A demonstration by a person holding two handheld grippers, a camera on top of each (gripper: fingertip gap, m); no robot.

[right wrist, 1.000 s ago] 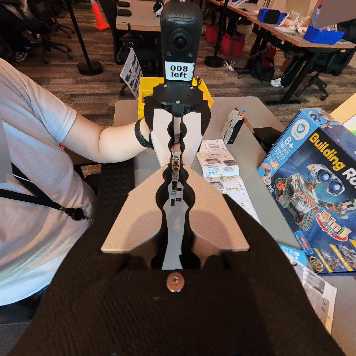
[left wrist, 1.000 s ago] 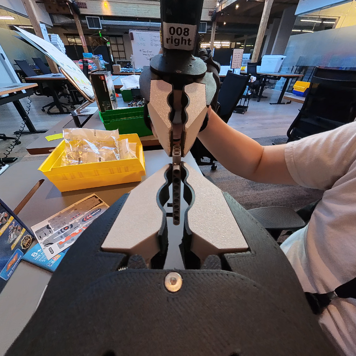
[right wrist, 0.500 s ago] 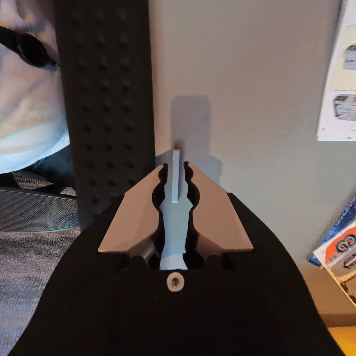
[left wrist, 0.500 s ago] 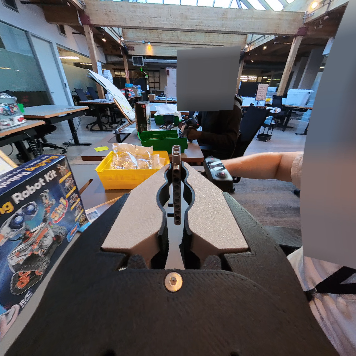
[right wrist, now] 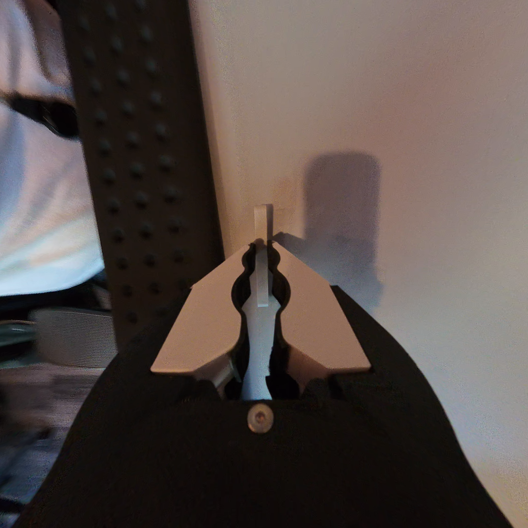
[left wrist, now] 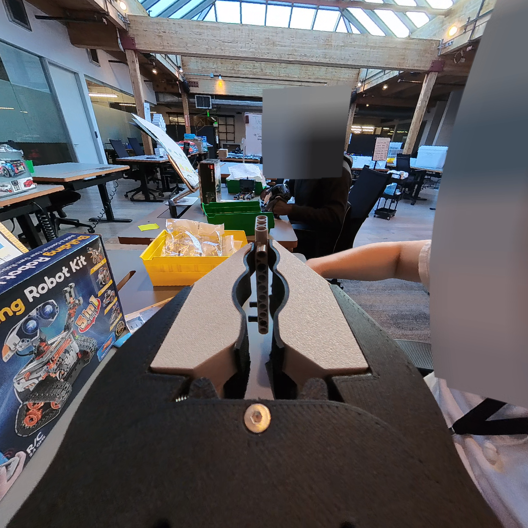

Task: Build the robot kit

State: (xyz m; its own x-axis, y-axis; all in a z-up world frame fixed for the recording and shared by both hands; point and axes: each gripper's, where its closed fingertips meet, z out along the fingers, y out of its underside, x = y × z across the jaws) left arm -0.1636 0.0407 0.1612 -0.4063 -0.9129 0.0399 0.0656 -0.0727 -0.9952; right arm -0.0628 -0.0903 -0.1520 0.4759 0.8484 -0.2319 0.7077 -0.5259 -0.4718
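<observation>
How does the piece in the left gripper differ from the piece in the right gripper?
The dark grey beam in the left gripper has a row of round holes, with a lighter grey piece at its far end; the pale strip in the right gripper looks plain and smooth. The beam is held up in the air; the strip is low over the table. Both are slim, clamped and poke past the fingertips.

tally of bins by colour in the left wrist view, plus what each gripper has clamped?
Yellow bin: 1
Green bins: 2, stacked
Dark grey holed beam, in the left gripper: 1
Pale flat strip, in the right gripper: 1
Total: 5
</observation>
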